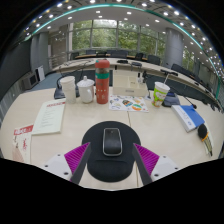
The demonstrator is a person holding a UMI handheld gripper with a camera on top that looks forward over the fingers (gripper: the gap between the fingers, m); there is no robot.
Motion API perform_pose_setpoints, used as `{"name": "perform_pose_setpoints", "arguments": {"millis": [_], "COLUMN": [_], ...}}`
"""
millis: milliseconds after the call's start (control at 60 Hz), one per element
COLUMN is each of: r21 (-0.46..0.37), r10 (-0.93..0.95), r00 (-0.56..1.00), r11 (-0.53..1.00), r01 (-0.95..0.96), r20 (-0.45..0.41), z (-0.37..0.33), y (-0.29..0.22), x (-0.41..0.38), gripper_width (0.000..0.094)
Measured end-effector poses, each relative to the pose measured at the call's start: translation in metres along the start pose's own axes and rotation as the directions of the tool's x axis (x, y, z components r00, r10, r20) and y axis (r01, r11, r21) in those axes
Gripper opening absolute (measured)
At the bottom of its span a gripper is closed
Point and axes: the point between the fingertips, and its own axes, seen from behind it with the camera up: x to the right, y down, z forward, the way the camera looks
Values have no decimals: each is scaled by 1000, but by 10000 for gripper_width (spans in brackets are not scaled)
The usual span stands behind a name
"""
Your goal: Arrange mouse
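A black and grey mouse (112, 142) lies on a round black mouse pad (112, 158) on the light table, just ahead of and between my fingers. My gripper (112, 160) is open, its magenta pads (76, 157) spread wide on either side of the mouse pad, touching nothing. The mouse points away from me, resting on the pad by itself.
Beyond the mouse stand a red bottle (102, 82), a white mug (86, 91), a white jar (67, 87) and a green-printed cup (160, 94). A booklet (49, 118) lies left, a blue-white packet (187, 117) and a dark object (204, 131) right. Office chairs and windows lie behind.
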Motion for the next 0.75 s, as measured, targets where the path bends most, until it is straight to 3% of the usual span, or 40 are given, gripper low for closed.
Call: {"name": "perform_pose_setpoints", "arguments": {"millis": [417, 750], "r21": [97, 141], "r10": [35, 36], "r00": [999, 999], "r11": [995, 990], "r01": [-33, -30], "r20": [-20, -37], "z": [-206, -274], "y": [33, 58], "x": [2, 3], "gripper_width": [855, 854]}}
